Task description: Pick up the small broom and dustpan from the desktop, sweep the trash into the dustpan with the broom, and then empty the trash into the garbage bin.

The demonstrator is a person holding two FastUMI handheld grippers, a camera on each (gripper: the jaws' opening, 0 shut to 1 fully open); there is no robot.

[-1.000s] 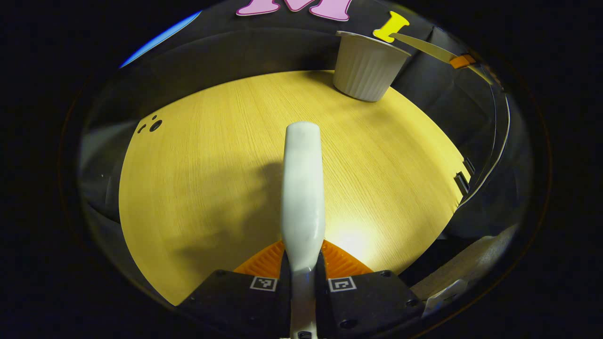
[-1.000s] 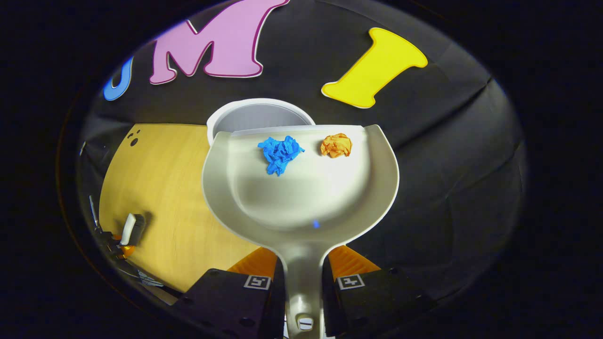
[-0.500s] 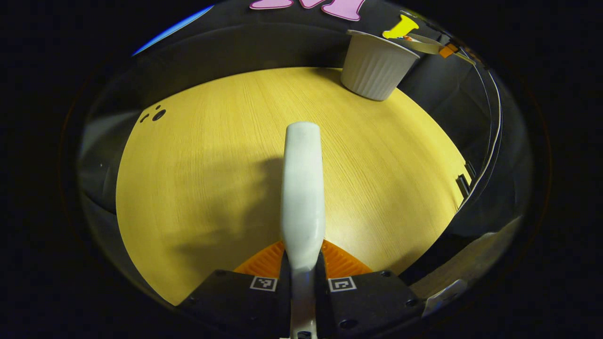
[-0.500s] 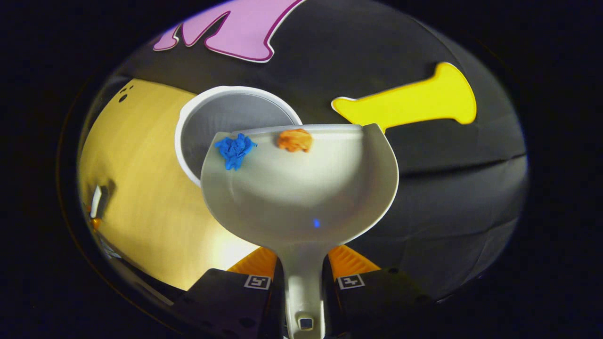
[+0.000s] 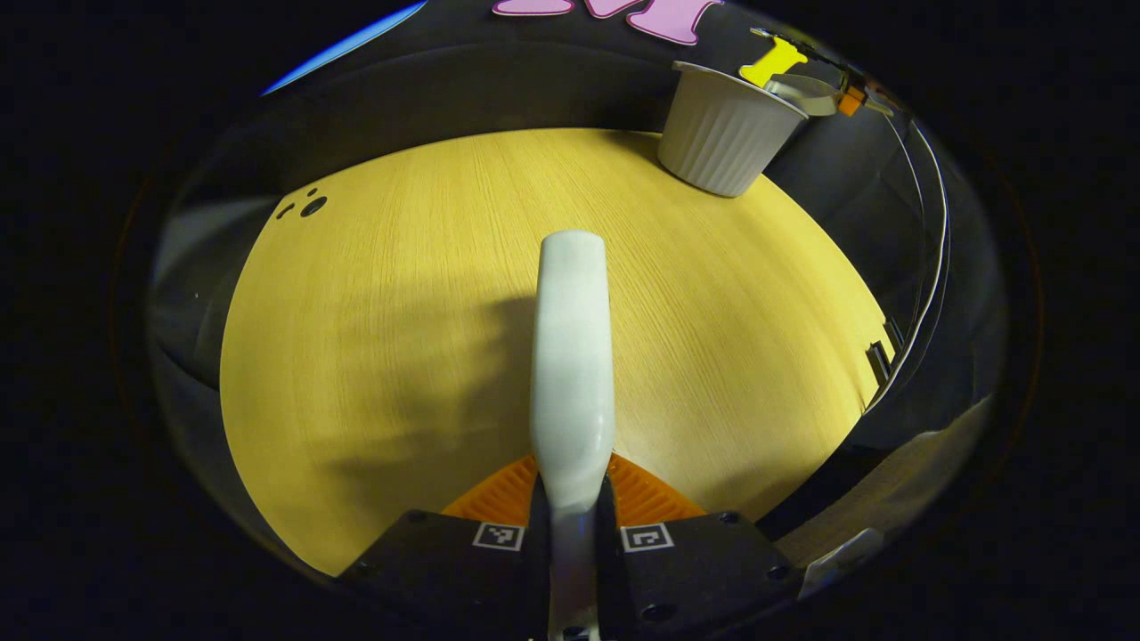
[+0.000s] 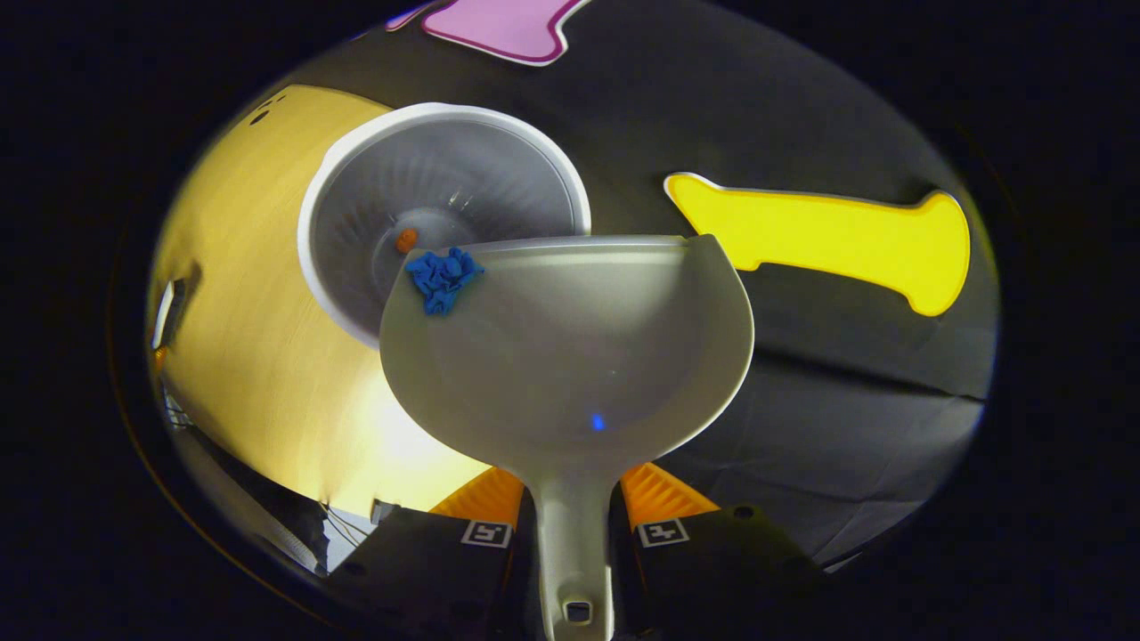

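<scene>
The right gripper (image 6: 572, 521) holds the dustpan (image 6: 570, 356) by its handle, both fingers pressed on the handle's sides. The pan is tipped forward, and its front edge reaches over the near rim of the bin (image 6: 356, 223). The blue paper ball (image 6: 443, 276) sits right at that front edge, at the pan's left corner, just above the bin's opening. The orange paper ball (image 6: 406, 239) lies inside the bin, on its floor. The rest of the pan is bare. To the right of the pan and bin there is only the dark cloth wall — no thing stands there. To the left, the table (image 6: 240, 356) runs wide and bare toward its near edge.

The left gripper (image 5: 572, 525) is closed on the broom (image 5: 573, 356), the fingers tight on both sides of its narrow handle part; the broom points away over the table (image 5: 401, 312). The tabletop around it is open on the left, on the right and ahead, up to the curved table edge. The bin (image 5: 726, 133) stands at the far right corner, close to the table's edge, well apart from the broom. Above its rim, on the right, the dustpan (image 5: 802, 89) is seen small, touching or just beside the rim — I cannot tell which.
</scene>
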